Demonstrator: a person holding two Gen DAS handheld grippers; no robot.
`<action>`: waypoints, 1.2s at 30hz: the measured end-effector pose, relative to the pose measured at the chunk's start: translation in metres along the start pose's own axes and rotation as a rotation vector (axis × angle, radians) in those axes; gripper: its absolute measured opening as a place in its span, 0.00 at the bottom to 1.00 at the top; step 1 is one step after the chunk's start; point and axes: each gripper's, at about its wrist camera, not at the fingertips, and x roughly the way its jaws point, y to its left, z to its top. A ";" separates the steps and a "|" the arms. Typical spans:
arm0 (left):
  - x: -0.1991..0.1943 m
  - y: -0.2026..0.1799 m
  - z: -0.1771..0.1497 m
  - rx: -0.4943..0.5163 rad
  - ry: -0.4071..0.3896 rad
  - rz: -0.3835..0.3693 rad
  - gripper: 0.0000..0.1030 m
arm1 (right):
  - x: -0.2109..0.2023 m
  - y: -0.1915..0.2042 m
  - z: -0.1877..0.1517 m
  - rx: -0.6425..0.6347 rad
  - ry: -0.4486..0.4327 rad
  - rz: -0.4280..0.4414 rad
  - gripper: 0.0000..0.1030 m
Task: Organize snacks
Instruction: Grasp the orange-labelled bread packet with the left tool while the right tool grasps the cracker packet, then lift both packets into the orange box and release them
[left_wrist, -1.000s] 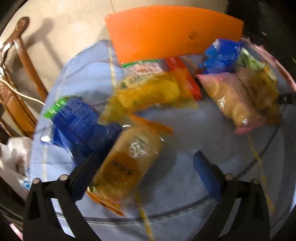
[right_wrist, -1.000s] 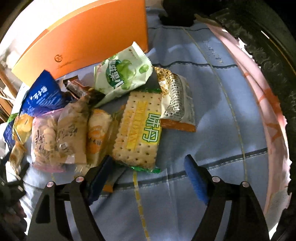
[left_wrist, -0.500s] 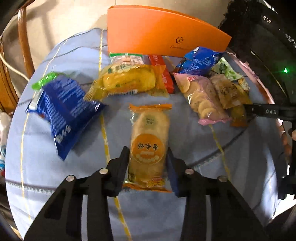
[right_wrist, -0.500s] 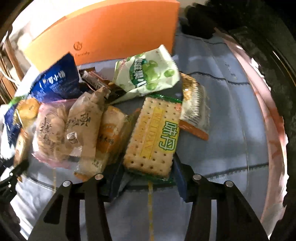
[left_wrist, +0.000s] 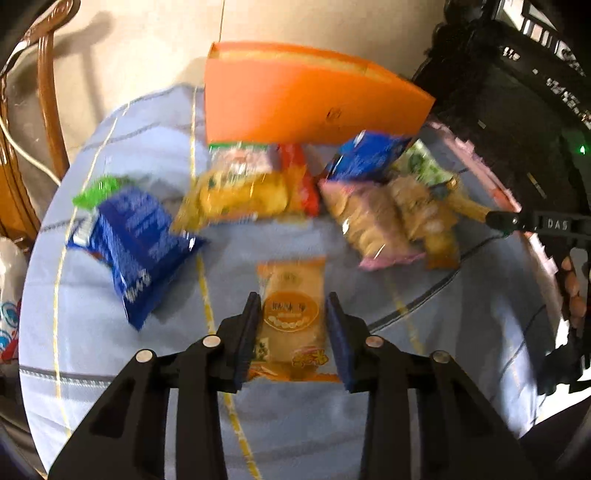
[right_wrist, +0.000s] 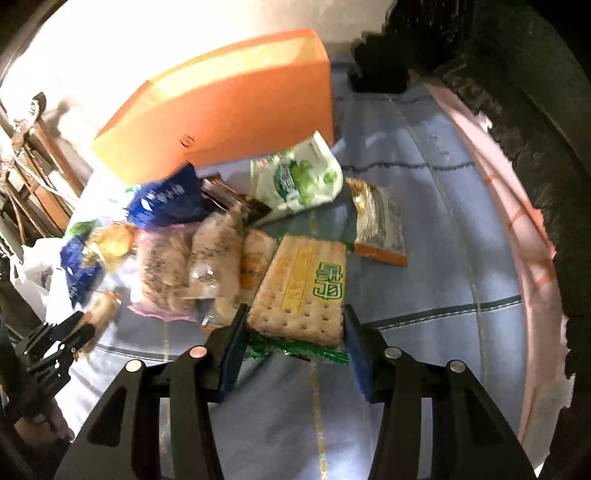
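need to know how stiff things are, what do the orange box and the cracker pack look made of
Orange box: likely matte cardboard, flat panels with crisp folded edges. Cracker pack: thin glossy plastic film, with a crimped green end seal; the crackers show through.

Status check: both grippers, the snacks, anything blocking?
Left gripper shut on orange rice-cracker pack. Right gripper shut on biscuit pack. Orange box ahead, path clear.

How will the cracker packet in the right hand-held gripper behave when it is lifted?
The cracker packet, flat and rectangular, probably stays stiff rather than drooping. It looks light, a thin film wrapper. The crackers may crack if the right hand-held gripper, clamped on its near end, squeezes harder.
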 end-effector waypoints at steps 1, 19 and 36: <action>-0.001 -0.003 0.002 0.004 -0.002 0.000 0.34 | -0.002 -0.002 0.002 -0.007 -0.002 -0.002 0.48; 0.025 -0.017 -0.016 0.089 0.061 0.046 0.33 | 0.015 -0.009 -0.013 0.001 0.063 -0.039 0.48; -0.076 -0.024 0.067 0.068 -0.181 0.005 0.34 | -0.068 0.020 0.045 -0.062 -0.165 0.033 0.44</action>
